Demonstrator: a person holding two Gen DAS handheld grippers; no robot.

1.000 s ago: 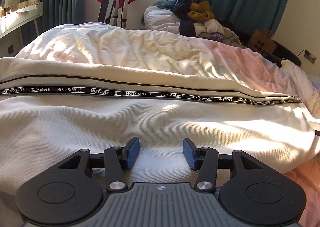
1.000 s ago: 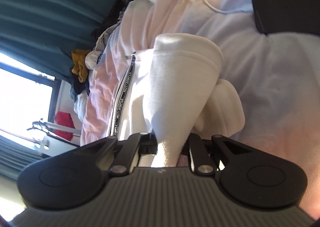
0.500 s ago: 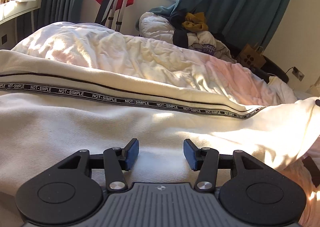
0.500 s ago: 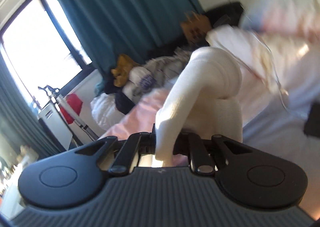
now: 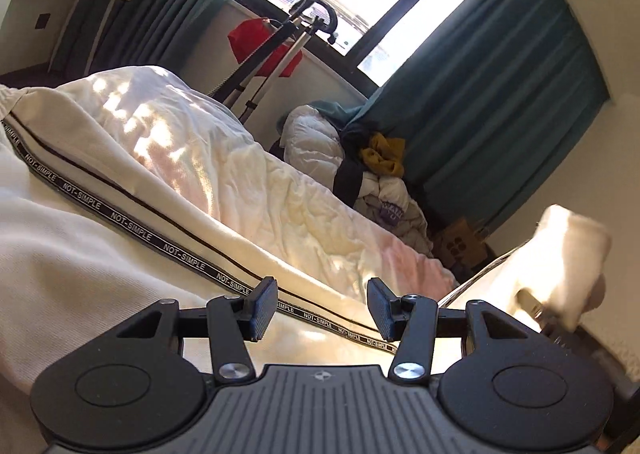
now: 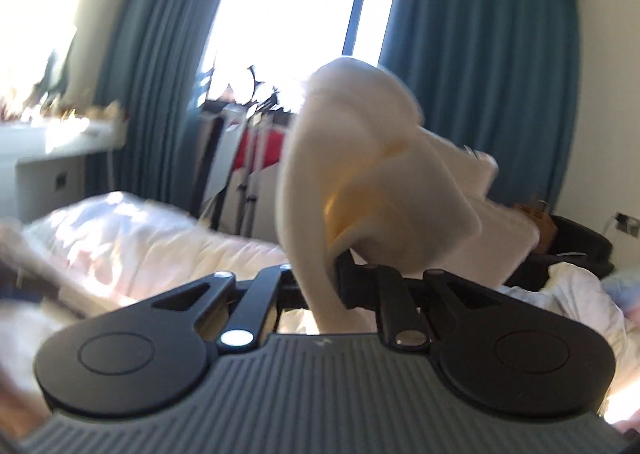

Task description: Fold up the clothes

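Cream trousers with a black "NOT-SIMPLE" side stripe lie spread over the bed. My left gripper is open and empty, low over the cloth beside the stripe. My right gripper is shut on the trouser leg end, which stands up in a bunched fold above the jaws. In the left wrist view that lifted leg end shows at the right, with the right gripper partly seen under it.
A rumpled white and pink duvet covers the bed. A pile of clothes sits at the far end by teal curtains. A stand with a red bag is at the window. A white shelf is left.
My right gripper has swung the trouser leg end up off the bed and turned to face the window. My left gripper has tilted and drawn closer to the stripe, still open.
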